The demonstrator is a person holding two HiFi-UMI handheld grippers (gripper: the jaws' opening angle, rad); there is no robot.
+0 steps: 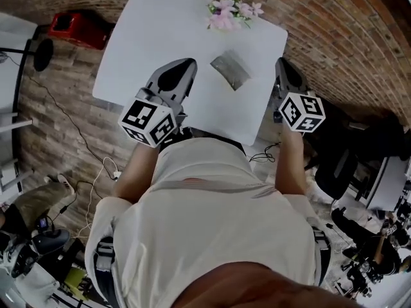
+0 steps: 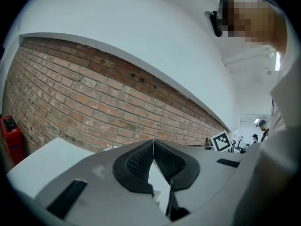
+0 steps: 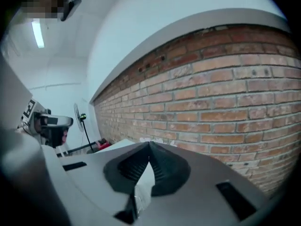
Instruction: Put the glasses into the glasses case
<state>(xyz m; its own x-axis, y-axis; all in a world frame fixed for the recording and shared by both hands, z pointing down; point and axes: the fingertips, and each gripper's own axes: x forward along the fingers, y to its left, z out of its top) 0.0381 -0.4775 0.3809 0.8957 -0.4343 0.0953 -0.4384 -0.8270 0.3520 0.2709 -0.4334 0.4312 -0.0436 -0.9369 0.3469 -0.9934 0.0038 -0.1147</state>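
**Jaws shut on nothing, pick not yet begun**

Jaws of the left gripper (image 2: 153,141) meet at the tips w/ only a sliver of gap lower down, and nothing sits between them. Same for the right gripper (image 3: 149,145): pads pressed together, empty. Both point up and out over the far wall rather than down at the work; each gripper view shows mostly brick wall (image 2: 94,93) and ceiling.

From the head view, both tools are held at the near edge of the white table (image 1: 148,37), left one over the tabletop, right one at the table's right corner, marker cubes (image 1: 148,122) toward the person.

Between the two, near the table's middle, lies a small grey object (image 1: 230,69), prob. the glasses case; can't tell if it's open. Glasses: can't make them out anywhere, maybe on or in that grey shape. Pink flowers (image 1: 230,10) sit at the far edge.

Step, as I judge it: approach, pre-grasp. Next needs a gripper tipped down toward the case, jaws parted first, and the glasses located before any close.
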